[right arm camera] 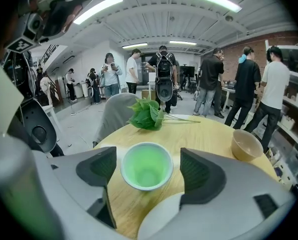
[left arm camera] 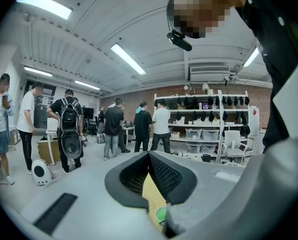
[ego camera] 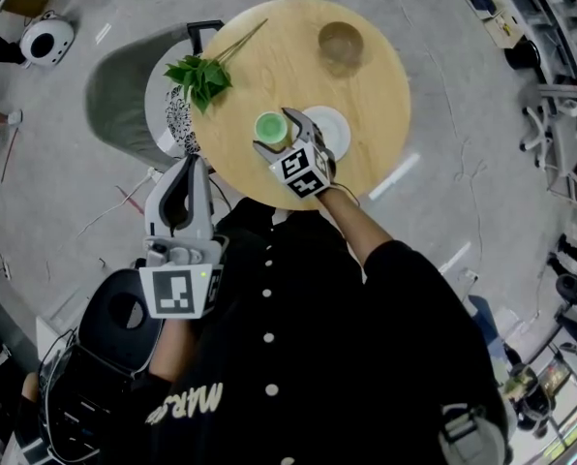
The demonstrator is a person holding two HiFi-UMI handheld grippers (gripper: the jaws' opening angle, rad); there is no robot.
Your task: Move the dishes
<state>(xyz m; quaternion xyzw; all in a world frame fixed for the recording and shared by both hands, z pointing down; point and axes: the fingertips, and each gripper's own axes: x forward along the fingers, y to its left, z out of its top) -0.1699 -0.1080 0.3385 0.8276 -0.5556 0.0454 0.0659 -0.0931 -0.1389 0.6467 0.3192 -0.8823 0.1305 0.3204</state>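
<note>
A green cup [ego camera: 270,127] [right arm camera: 146,165] stands on the round wooden table [ego camera: 269,66] near its front edge. My right gripper [ego camera: 277,132] [right arm camera: 146,166] is open around the cup, with a pad on either side and a gap to each. A white plate [ego camera: 332,129] [right arm camera: 159,219] lies just right of the cup, partly under the right jaw. A tan bowl [ego camera: 340,44] [right arm camera: 246,145] sits at the far right of the table. My left gripper [ego camera: 190,165] [left arm camera: 149,156] is off the table at its left front, its tips together and nothing in it.
A leafy green sprig [ego camera: 199,77] [right arm camera: 146,113] lies at the table's far left. A grey chair [ego camera: 124,85] stands behind it. A white round device [ego camera: 46,39] sits on the floor. Several people [left arm camera: 69,129] stand about, and shelves [left arm camera: 209,124] line the wall.
</note>
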